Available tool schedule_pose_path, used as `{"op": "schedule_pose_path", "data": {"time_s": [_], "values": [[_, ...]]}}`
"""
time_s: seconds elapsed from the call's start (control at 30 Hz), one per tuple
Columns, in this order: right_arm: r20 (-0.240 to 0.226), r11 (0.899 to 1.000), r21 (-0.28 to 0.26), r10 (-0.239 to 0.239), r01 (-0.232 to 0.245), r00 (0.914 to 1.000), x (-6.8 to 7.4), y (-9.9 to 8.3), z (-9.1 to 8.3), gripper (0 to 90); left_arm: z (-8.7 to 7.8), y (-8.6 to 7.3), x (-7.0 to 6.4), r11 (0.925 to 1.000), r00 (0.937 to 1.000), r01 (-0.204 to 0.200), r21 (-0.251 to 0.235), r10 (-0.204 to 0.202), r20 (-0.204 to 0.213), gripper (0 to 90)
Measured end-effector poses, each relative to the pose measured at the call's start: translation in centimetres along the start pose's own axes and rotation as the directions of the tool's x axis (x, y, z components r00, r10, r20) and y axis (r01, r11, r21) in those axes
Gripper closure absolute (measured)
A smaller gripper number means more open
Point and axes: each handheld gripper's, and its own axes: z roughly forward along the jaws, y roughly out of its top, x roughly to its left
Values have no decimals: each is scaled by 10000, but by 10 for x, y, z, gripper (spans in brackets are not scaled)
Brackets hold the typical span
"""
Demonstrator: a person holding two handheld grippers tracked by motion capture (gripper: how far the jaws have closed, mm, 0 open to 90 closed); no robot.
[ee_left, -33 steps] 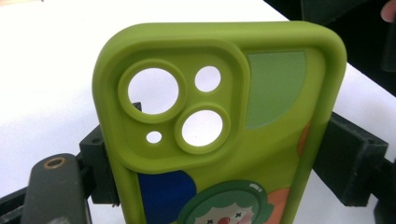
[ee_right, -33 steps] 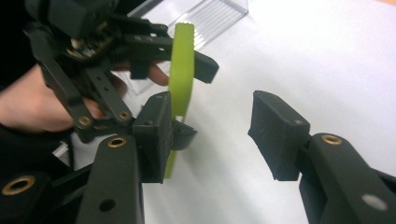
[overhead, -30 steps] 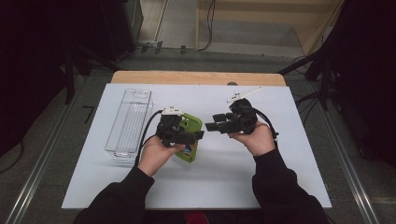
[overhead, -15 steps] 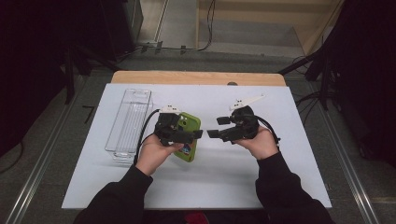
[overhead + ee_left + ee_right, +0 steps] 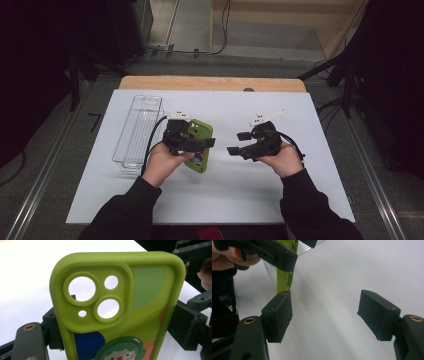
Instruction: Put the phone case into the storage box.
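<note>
While the left gripper (image 5: 202,143) clamps the green phone case (image 5: 117,305) by its two long edges and holds it above the white table (image 5: 225,200), the right gripper (image 5: 235,143) waits beside it with jaws wide apart. The step seems a handover or placing; next, probably, the case goes toward the clear tray (image 5: 137,132).

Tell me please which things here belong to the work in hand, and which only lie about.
In the work:
green phone case, clamped in the left gripper
right gripper, open, empty, facing the case

Lying about:
clear plastic tray on the white table
</note>
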Motion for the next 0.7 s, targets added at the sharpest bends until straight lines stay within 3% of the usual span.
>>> {"op": "schedule_pose_path", "data": {"time_s": [0.23, 0.7], "values": [[-72, 9999, 77, -143, 144, 9999, 0, -10, -2, 258, -4, 2, 0, 10000, 10000, 49, -45, -48, 25, 176], [-153, 9993, 325, 187, -182, 9997, -1, -37, -3, 260, -6, 3, 0, 10000, 9999, 27, -52, -27, 140, 176]]}}
